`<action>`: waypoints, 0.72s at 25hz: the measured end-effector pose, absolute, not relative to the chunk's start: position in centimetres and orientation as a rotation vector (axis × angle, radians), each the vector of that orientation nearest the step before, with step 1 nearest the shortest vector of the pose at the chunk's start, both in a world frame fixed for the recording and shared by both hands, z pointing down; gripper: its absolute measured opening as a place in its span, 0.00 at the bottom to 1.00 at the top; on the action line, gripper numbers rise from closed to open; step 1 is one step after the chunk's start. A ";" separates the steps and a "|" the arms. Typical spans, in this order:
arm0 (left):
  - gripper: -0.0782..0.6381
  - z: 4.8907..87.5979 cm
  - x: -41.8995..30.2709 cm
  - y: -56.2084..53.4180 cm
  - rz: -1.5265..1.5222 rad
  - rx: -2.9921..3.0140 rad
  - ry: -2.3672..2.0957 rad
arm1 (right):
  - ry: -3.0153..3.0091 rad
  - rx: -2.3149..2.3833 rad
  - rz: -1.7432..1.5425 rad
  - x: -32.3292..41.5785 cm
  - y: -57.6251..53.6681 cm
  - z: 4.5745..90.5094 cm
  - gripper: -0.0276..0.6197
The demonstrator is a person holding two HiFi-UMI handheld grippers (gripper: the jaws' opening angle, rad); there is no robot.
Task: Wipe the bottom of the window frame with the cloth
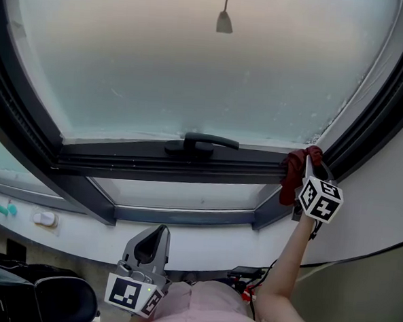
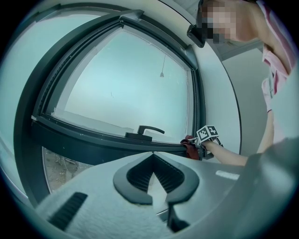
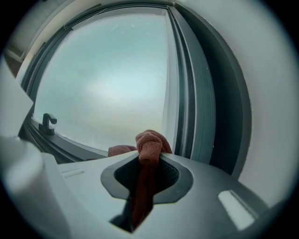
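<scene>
Pressing against the right end of the window frame's bottom rail (image 1: 154,162), the red cloth (image 1: 295,173) sits in the corner where that rail meets the frame's right upright. It is bunched into a knot-like wad, with a tail hanging down below the rail. The right hand-held gripper (image 1: 308,176) has its jaws clamped on the cloth: in the right gripper view the wad (image 3: 148,144) bulges out past the jaw tips while a strip of it runs back down between the pads of the right hand-held gripper (image 3: 148,161). The person's bare forearm (image 1: 287,271) reaches up from the lower edge of the head view to this gripper.

Near the middle of the bottom rail a dark lever handle (image 1: 201,143) lies level, well apart from the cloth. Above the rail is the large frosted pane (image 1: 207,69), with a small grey pull (image 1: 225,21) hanging in front of its upper part. Below the rail is a narrower lower pane (image 1: 186,193), then a white sill (image 1: 81,232).

The left hand-held gripper (image 1: 154,241) is held low, close to the person's pink garment (image 1: 199,310) and well apart from the frame. In the left gripper view its jaws (image 2: 153,175) meet at the tips with nothing between them, and the cloth (image 2: 189,147) shows far off at the frame's right corner.
</scene>
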State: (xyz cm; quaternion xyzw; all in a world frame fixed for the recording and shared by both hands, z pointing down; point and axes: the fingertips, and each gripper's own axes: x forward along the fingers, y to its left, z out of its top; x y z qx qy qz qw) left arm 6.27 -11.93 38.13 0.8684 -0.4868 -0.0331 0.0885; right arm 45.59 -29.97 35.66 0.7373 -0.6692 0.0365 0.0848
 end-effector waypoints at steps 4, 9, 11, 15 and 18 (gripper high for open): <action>0.10 38.0 6.0 -11.6 -0.099 2.593 -1.439 | -1.980 2.213 0.005 44.1 -28.8 34.4 0.14; 0.10 37.9 5.4 -11.2 -0.096 2.601 -1.430 | -2.189 2.214 -0.139 38.7 -25.4 30.5 0.14; 0.10 37.9 5.1 -11.0 -0.095 2.606 -1.424 | -2.263 2.177 -0.192 35.9 -24.2 29.4 0.14; 0.10 37.9 4.2 -10.5 -0.090 2.613 -1.417 | -2.400 2.061 -0.236 30.0 -22.8 28.6 0.14; 0.10 37.7 3.2 -10.3 -0.091 2.614 -1.420 | -2.470 1.951 -0.242 25.5 -22.8 28.8 0.14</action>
